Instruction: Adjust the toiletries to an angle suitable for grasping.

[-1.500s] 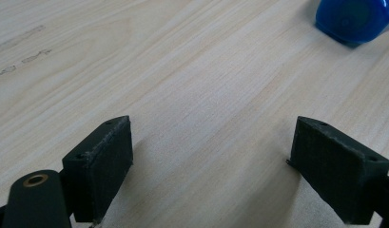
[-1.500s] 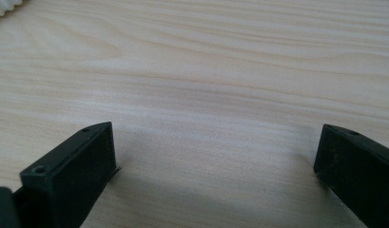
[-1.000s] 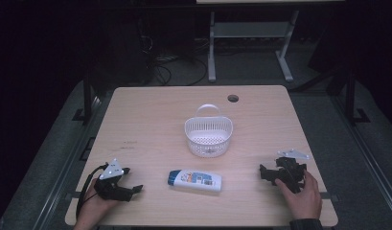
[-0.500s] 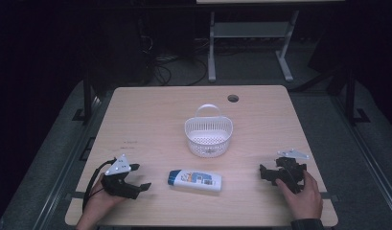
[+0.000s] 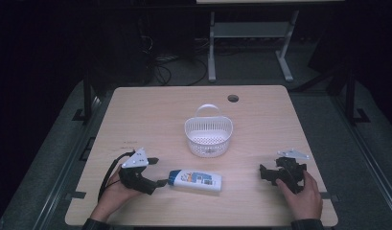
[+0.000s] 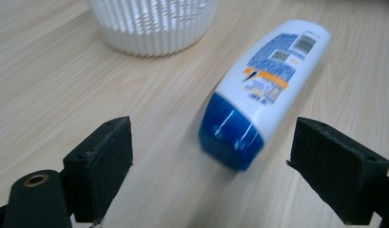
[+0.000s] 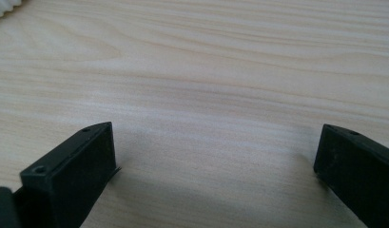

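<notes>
Because the left gripper [image 6: 209, 156] stands with its jaws spread wide around the blue cap of the bottle [image 5: 196, 180] lying flat just before the basket [image 5: 208, 135], closing off-centre could squirt the rounded cap sideways.

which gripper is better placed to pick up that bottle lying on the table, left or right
Left, probably. The left gripper sits right at the blue cap end of the bottle, jaws open and lined up on it. The right gripper is open too, but farther off over bare table.
</notes>
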Tool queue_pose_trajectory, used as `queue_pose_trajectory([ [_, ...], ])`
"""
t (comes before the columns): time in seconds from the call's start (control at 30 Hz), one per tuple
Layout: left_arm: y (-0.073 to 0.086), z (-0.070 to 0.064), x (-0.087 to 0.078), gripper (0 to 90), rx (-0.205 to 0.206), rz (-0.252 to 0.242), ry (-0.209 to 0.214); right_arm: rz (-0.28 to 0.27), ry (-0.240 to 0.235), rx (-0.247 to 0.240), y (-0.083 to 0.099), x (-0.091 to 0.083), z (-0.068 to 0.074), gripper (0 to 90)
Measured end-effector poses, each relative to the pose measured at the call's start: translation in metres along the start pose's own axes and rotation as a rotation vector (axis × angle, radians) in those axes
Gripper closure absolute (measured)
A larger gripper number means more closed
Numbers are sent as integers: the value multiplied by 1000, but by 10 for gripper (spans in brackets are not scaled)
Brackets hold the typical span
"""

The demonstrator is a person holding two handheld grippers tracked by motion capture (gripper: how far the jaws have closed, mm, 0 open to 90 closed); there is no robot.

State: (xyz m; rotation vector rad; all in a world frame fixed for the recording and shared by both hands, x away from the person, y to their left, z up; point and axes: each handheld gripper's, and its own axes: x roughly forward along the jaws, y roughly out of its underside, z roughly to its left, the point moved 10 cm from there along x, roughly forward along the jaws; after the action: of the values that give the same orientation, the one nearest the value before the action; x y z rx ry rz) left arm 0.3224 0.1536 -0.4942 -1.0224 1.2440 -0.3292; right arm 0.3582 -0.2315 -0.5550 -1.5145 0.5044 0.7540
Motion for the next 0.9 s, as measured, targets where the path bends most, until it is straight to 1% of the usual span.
queue_pose_trajectory([
  [0.03,-3,-2,3,134,13,4,8,0,0,0,0,0,0,0],
  [0.1,-7,-5,8,134,25,8,17,0,0,-1,0,0,0,0],
  [0.13,-10,-6,12,134,30,7,23,0,0,-1,0,0,0,0],
  [0.17,-10,-6,12,134,30,7,23,0,0,-1,0,0,0,0],
  [0.2,-13,-9,18,134,37,11,40,0,0,-1,0,0,0,0],
  [0.27,-14,-12,24,134,54,26,46,0,0,-1,0,0,0,0],
  [0.37,-14,-15,31,135,54,39,54,1,0,0,0,0,0,0],
  [0.4,-14,-15,31,135,54,39,54,1,0,0,0,0,0,0],
  [0.43,-11,-15,34,135,51,57,50,1,0,0,0,0,0,0],
  [0.47,-7,-15,37,137,48,74,55,0,0,0,0,0,0,0],
  [0.53,-3,-14,39,141,58,105,46,0,0,0,0,0,0,0],
  [0.6,-1,-14,41,146,59,114,41,0,0,0,0,0,0,0],
  [0.67,1,-13,40,156,77,127,29,0,0,0,0,0,0,0],
  [0.7,1,-13,39,156,76,126,21,0,0,0,0,0,0,0],
  [0.73,1,-14,37,163,70,121,24,0,0,0,0,0,0,0],
  [0.8,1,-15,31,224,56,96,29,0,0,0,0,0,0,0],
  [0.83,2,-15,26,259,54,94,27,0,0,0,0,0,0,0],
  [0.87,2,-15,26,309,54,94,27,0,0,0,0,0,0,0],
  [0.9,2,-16,21,373,38,82,34,0,0,0,0,0,0,0],
])
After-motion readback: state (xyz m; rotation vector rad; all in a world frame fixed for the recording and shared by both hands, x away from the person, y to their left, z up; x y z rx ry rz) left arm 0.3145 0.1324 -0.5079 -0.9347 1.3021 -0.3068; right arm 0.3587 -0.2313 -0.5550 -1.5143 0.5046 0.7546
